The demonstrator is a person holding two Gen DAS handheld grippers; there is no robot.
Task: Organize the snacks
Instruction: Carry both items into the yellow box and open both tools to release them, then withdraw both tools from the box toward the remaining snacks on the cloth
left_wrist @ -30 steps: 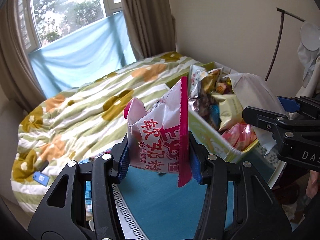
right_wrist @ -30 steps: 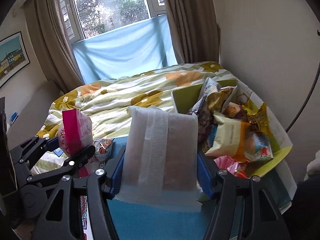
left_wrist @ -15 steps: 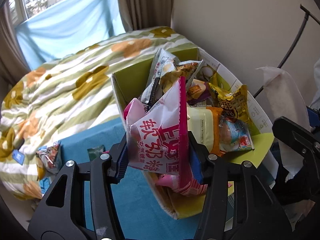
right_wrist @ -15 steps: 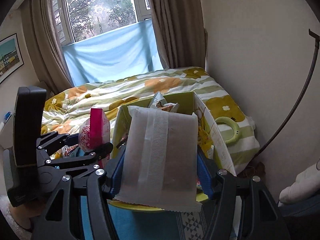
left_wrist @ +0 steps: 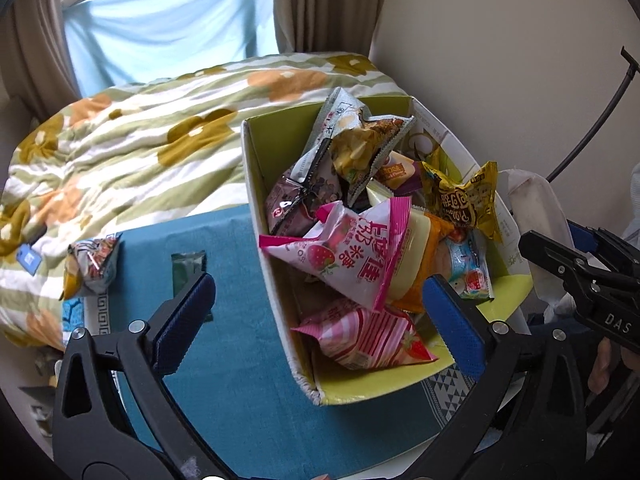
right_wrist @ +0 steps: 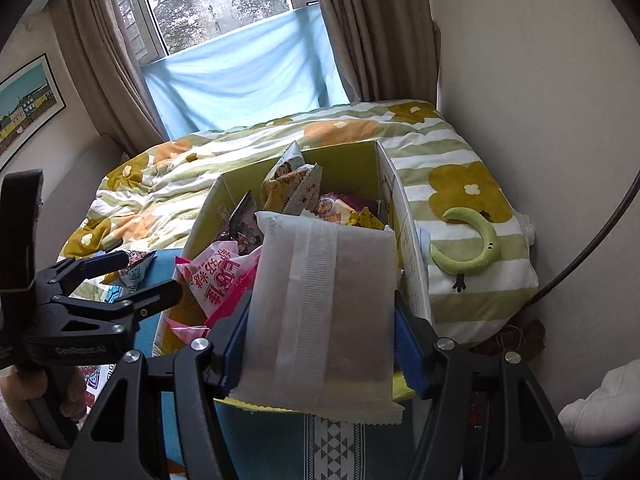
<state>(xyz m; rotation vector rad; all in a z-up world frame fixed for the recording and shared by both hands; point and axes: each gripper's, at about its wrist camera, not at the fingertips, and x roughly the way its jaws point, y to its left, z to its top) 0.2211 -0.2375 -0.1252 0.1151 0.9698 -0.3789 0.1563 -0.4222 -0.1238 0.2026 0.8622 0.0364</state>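
Note:
A green cardboard box point(left_wrist: 256, 176) stands on a teal cloth and holds several snack bags. A pink-and-white strawberry candy bag point(left_wrist: 348, 252) lies loose on top of the pile; it also shows in the right wrist view point(right_wrist: 218, 276). My left gripper point(left_wrist: 320, 312) is open and empty just above the box's near end. My right gripper point(right_wrist: 320, 340) is shut on a white translucent snack packet point(right_wrist: 324, 308), held upright at the box's near right edge. The box also shows in the right wrist view point(right_wrist: 352, 168).
On the teal cloth point(left_wrist: 224, 360) left of the box lie a small dark green packet point(left_wrist: 188, 268) and a crumpled snack bag point(left_wrist: 92, 264). A flowered quilt point(left_wrist: 132, 144) covers the bed behind. A green crescent toy point(right_wrist: 472, 248) lies on the quilt right of the box.
My left gripper opened and let go of the pink candy bag, which now lies on the pile in the box. My right gripper moved closer over the box with its packet.

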